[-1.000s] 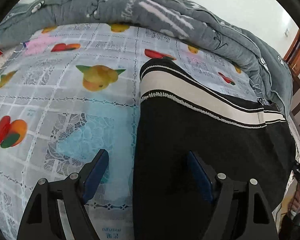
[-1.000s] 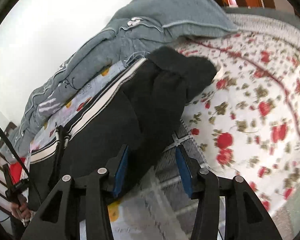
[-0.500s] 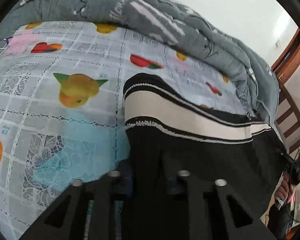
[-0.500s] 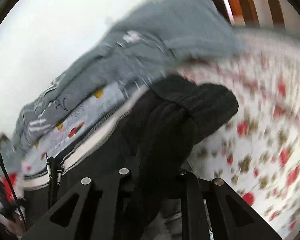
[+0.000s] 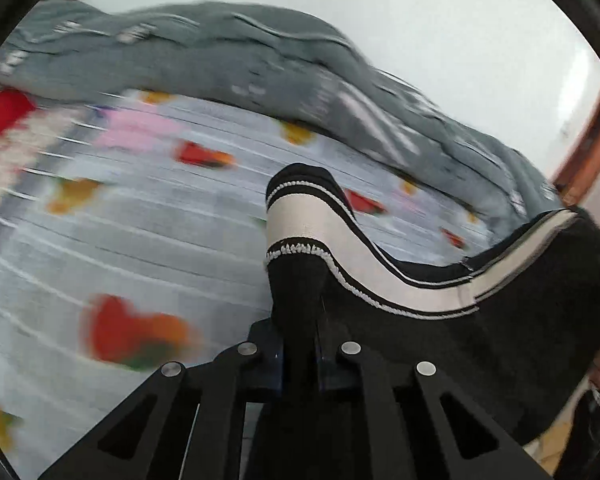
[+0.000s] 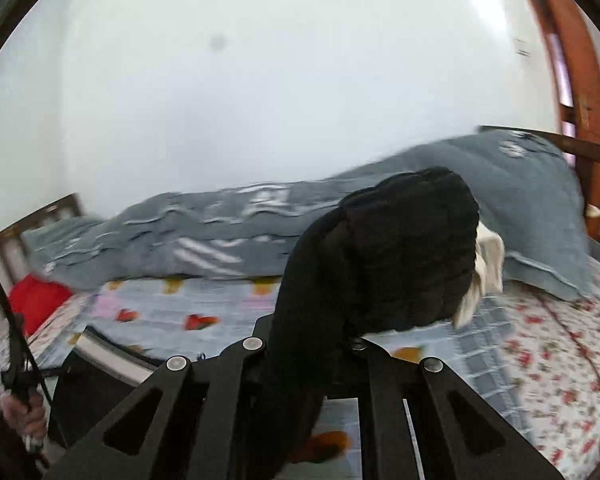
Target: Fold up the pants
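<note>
The black pants [image 5: 500, 340] with a white side stripe [image 5: 300, 224] hang lifted above the fruit-print sheet [image 5: 140, 240]. My left gripper [image 5: 300, 360] is shut on the black fabric at one end, and the stripe curves up and away to the right. My right gripper [image 6: 308, 360] is shut on the other end of the pants [image 6: 380, 256], whose bunched black fabric rises in front of the camera with a white pocket lining [image 6: 484, 276] showing. Both sets of fingertips are hidden by cloth.
A grey quilt [image 5: 260, 64] lies piled along the far side of the bed, also in the right wrist view [image 6: 260, 220]. A red item [image 6: 36, 300] sits at the left. A floral sheet [image 6: 560, 360] covers the right side. A wooden bed frame [image 6: 580, 148] stands behind.
Both grippers closed on the pants and lifted them off the bed. The views tilted up toward the wall, and the pants now sag between the two grippers.
</note>
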